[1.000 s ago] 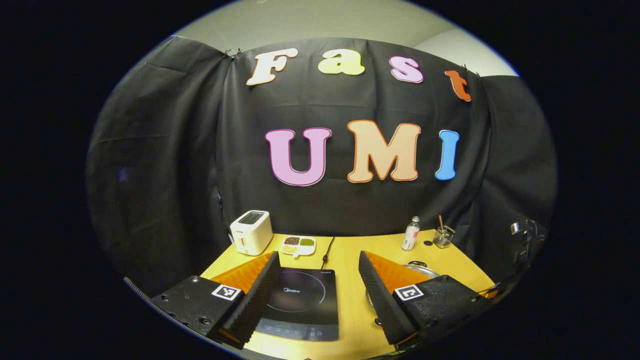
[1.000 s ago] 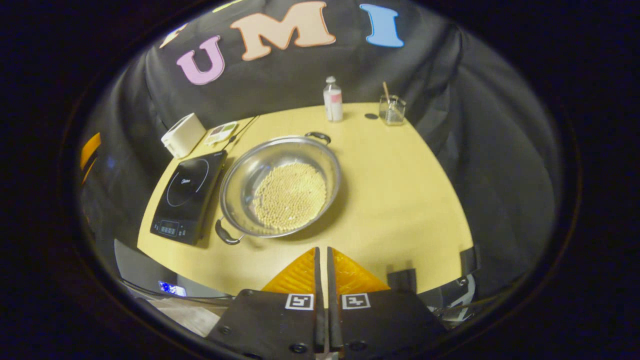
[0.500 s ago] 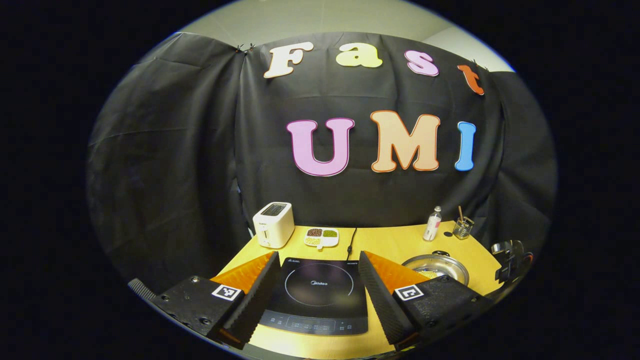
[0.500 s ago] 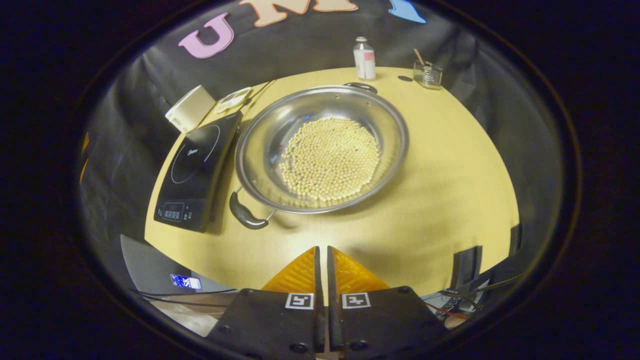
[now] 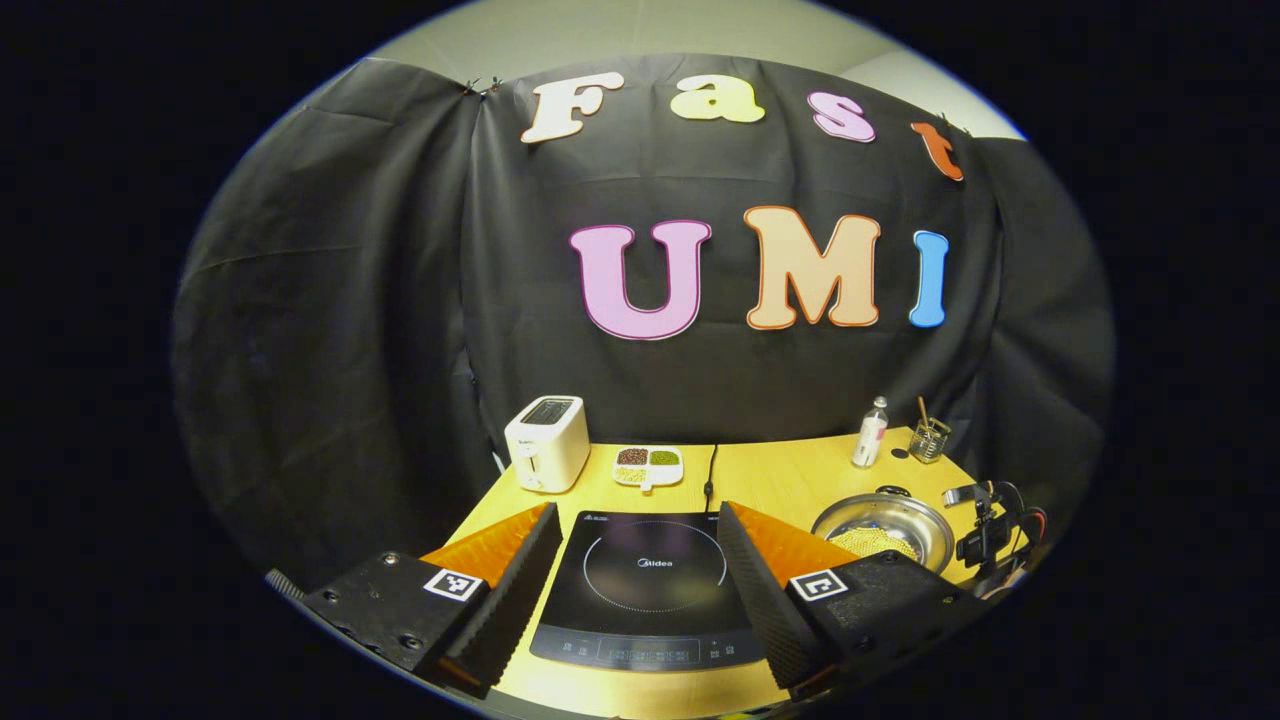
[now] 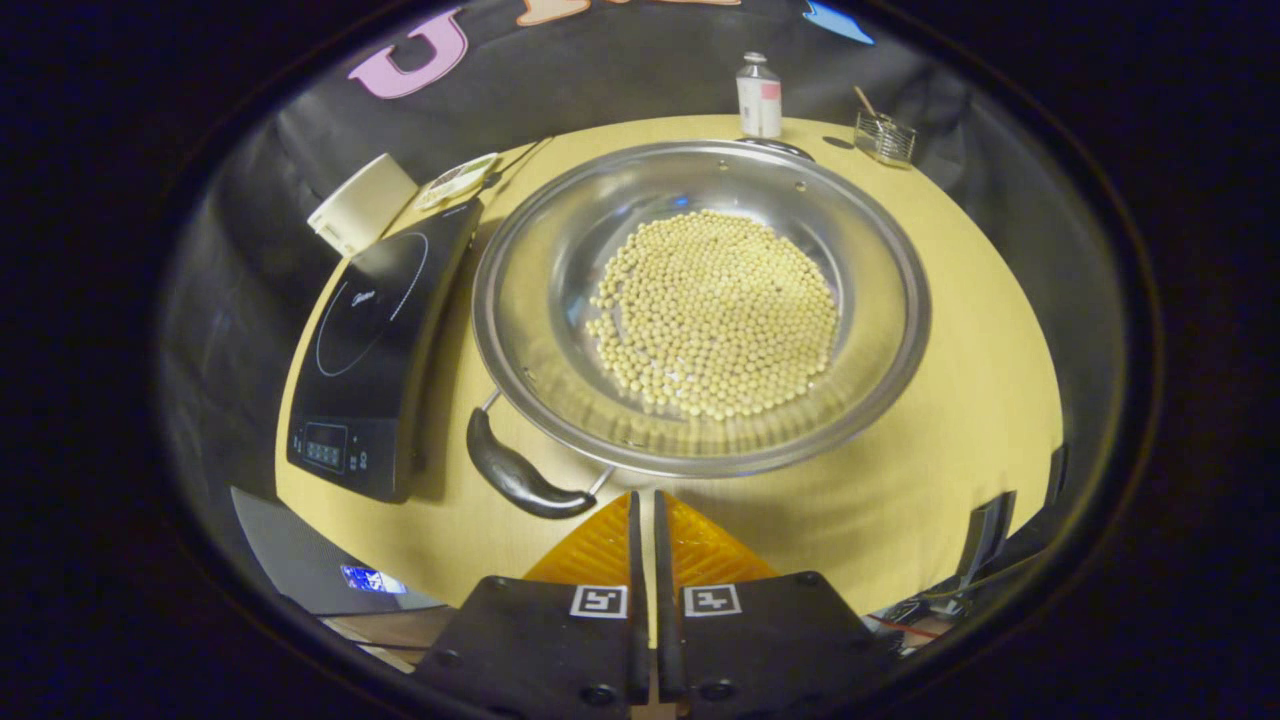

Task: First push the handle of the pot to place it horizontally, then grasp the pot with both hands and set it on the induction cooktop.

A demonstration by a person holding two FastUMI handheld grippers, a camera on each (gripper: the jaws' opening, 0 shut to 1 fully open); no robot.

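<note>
on the tabletop, we see the pot right of the induction cooktop; right gripper fingers nearly closed near its handle, left gripper fingers wide.

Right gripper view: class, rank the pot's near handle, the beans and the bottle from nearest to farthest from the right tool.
1. Near handle: just ahead-left of the right tool.
2. Beans: mid-pot.
3. Bottle: the table's far edge.

1. Left gripper view: low at the surface's near edge, facing level toward the back wall
2. Right gripper view: high, tilted steeply down, close over the pot
3. Shared: pot, induction cooktop
</note>
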